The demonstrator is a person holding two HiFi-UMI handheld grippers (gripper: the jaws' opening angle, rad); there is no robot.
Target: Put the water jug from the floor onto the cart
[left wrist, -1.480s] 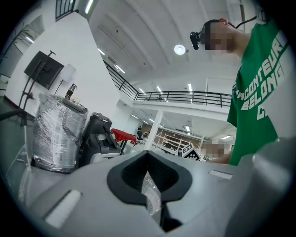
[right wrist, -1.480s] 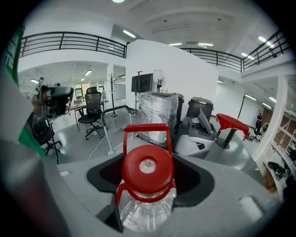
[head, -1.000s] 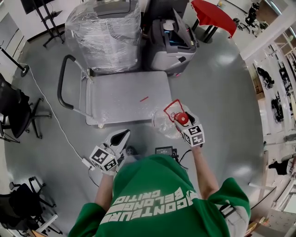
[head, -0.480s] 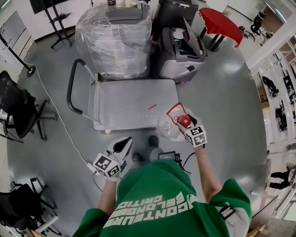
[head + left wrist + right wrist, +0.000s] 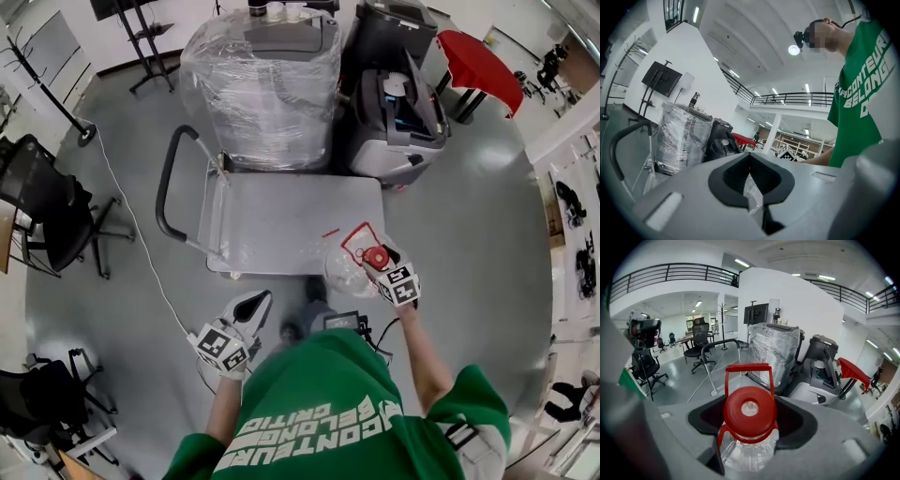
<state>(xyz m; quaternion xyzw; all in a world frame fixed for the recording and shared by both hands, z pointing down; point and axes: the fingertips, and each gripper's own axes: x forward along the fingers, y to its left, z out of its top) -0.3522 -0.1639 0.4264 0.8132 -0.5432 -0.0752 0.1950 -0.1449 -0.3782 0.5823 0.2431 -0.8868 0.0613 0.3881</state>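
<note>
- One clear plastic water jug with a red cap and red carry handle [image 5: 349, 269]: off the floor, neck clamped in the right gripper [image 5: 375, 261]. In the head view it overlaps the near right corner of the cart; whether it touches the deck cannot be told.
- Right gripper view: the jaws are clenched either side of the jug's neck, just under the cap. The handle stands upright behind it.
- One left gripper [image 5: 251, 306]: jaws pressed together with nothing between them, held low at the person's left, apart from the cart.
- One flat grey metal platform cart with a black loop handle [image 5: 281, 220]: deck bare except for one small red strip [image 5: 330, 232] near its right edge.
- One bulky unit wrapped in clear film [image 5: 262, 84], at the cart's far edge; its contents are hard to make out through the wrap.
- One grey and black machine with a raised lid [image 5: 398, 117], right of the wrapped unit.
- One red round table [image 5: 483, 66], partly cut off at the upper right.
- Two black office chairs [image 5: 47, 211], at the left; the lower one is cut off at the frame edge.
- One white cable [image 5: 141, 244], on the floor.
- One green shirt [image 5: 328, 412]: white print, "CONTEUR", "BELONG" and "CRITIC" legible, the rest cut off.
</note>
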